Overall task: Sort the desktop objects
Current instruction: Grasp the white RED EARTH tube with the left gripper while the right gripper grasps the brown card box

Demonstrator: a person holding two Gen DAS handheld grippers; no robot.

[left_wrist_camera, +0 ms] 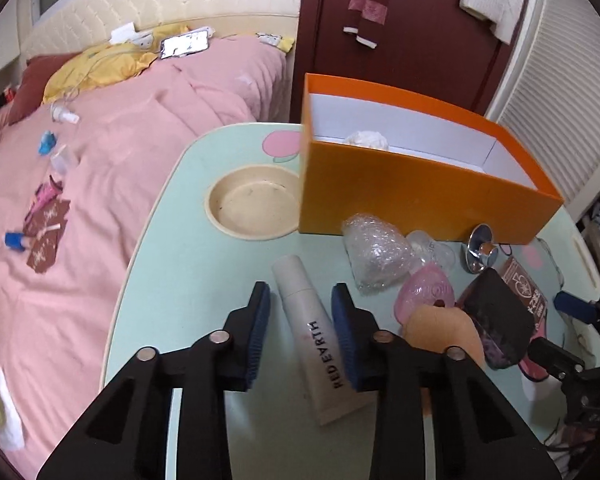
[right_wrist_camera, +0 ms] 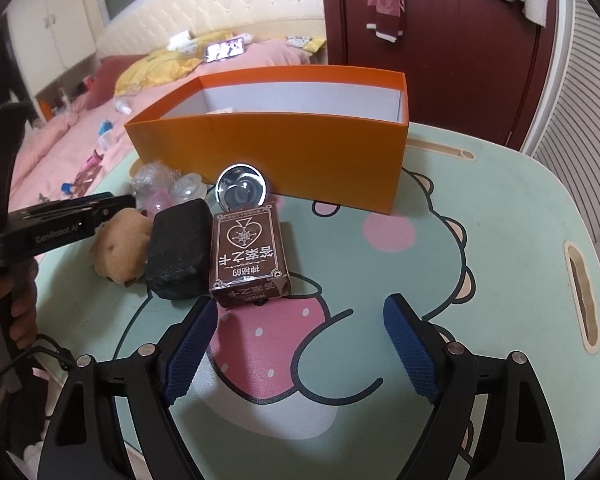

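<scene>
Mint table [left_wrist_camera: 180, 280]: white tube [left_wrist_camera: 312, 332] between left claw [left_wrist_camera: 300, 304] pads, untouched

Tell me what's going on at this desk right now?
A person is sorting clutter on a mint cartoon table with two handheld grippers. The left gripper straddles a white Red Earth tube lying flat, jaws not yet visibly clamped. The right gripper hovers open just short of a brown card box. The orange box behind holds something white.
</scene>
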